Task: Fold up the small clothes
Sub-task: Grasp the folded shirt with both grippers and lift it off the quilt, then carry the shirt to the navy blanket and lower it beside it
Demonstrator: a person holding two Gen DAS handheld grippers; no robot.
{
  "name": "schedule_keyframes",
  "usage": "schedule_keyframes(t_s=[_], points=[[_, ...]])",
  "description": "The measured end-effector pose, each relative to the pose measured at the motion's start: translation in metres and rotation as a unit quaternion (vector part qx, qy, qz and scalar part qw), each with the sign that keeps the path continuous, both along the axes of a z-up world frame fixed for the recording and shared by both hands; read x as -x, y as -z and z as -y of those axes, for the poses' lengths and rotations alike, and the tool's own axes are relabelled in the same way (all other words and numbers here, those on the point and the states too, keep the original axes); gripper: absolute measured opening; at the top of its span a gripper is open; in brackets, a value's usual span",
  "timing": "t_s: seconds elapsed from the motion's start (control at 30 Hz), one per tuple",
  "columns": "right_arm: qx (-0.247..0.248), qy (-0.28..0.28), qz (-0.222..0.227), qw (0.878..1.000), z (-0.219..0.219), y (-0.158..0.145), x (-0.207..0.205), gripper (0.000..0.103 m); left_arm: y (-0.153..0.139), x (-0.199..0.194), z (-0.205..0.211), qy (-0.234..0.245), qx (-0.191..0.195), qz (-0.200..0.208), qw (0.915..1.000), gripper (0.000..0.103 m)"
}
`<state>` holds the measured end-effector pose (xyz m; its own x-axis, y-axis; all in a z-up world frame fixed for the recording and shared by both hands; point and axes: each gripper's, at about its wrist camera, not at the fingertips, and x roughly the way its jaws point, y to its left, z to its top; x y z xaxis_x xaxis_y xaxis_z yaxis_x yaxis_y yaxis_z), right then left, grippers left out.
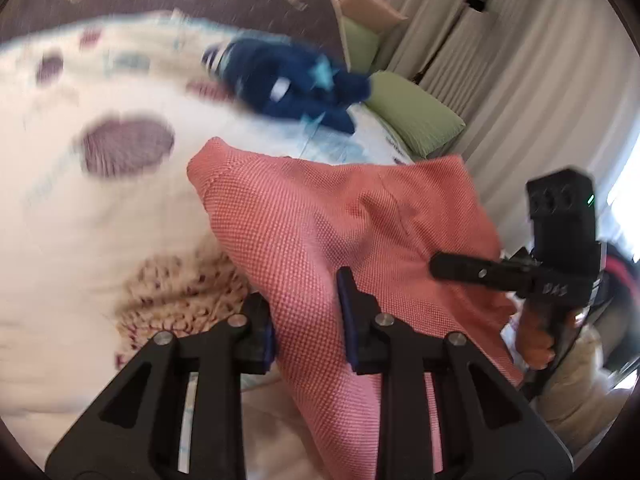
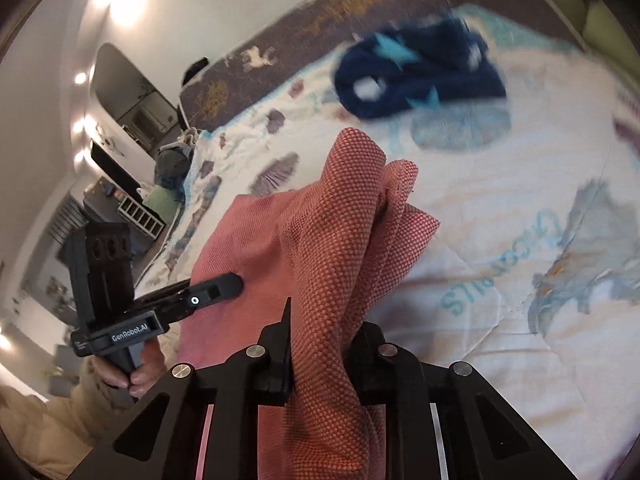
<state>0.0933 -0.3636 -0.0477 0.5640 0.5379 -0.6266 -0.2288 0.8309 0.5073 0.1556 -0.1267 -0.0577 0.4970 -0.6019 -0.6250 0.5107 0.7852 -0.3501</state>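
Note:
A salmon-pink knit garment (image 1: 320,220) hangs lifted above the bed, held up at two spots. In the left wrist view my left gripper (image 1: 308,322) is shut on the garment's lower fold, with cloth filling the gap between its pads. My right gripper (image 2: 324,342) is shut on a bunched edge of the same pink garment (image 2: 340,240). Each gripper shows in the other's view: the right gripper (image 1: 460,270) at the cloth's right side, the left gripper (image 2: 218,288) at its left side, each held by a hand. The bed under the garment is hidden.
A crumpled dark blue garment (image 1: 288,80) (image 2: 420,76) lies farther back on the white patterned quilt (image 1: 100,220) (image 2: 520,208). Green pillows (image 1: 416,120) and curtains (image 1: 500,60) stand at the right. A dark patterned cover (image 2: 340,12) borders the quilt's far side.

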Motion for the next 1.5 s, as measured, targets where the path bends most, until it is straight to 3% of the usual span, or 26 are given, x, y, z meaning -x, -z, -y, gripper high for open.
schedule_keyframes(t_s=[0.1,0.23,0.43,0.73,0.97,1.07,1.23,1.4,1.5], points=[[0.013,0.010,0.037,0.999,-0.003,-0.031,0.018,0.020,-0.029,0.019,0.003,0.003,-0.001,0.046,0.9989,0.027],[0.027,0.038,0.087,0.995,-0.008,-0.070,0.048,0.020,-0.070,0.035,0.001,0.009,0.019,0.075,0.9970,0.025],[0.055,0.075,0.181,0.979,-0.015,-0.134,0.082,0.020,-0.139,0.051,0.015,0.015,0.004,0.163,0.9865,0.025],[0.072,0.121,0.275,0.951,-0.003,-0.233,0.054,0.020,-0.249,0.024,0.045,-0.010,-0.028,0.271,0.9622,0.025],[0.075,0.158,0.302,0.937,0.017,-0.289,0.013,0.020,-0.301,-0.012,0.078,-0.024,-0.071,0.334,0.9398,0.025],[0.068,0.171,0.297,0.937,0.026,-0.296,-0.009,0.020,-0.313,-0.040,0.088,-0.025,-0.069,0.328,0.9419,0.025],[0.075,0.188,0.285,0.937,0.039,-0.290,-0.059,0.020,-0.302,-0.100,0.102,-0.022,-0.078,0.315,0.9456,0.025],[0.074,0.192,0.255,0.945,0.047,-0.262,-0.131,0.020,-0.266,-0.172,0.107,-0.032,-0.087,0.284,0.9543,0.025],[0.071,0.193,0.226,0.952,0.050,-0.228,-0.182,0.020,-0.229,-0.217,0.107,-0.040,-0.091,0.264,0.9593,0.026]])
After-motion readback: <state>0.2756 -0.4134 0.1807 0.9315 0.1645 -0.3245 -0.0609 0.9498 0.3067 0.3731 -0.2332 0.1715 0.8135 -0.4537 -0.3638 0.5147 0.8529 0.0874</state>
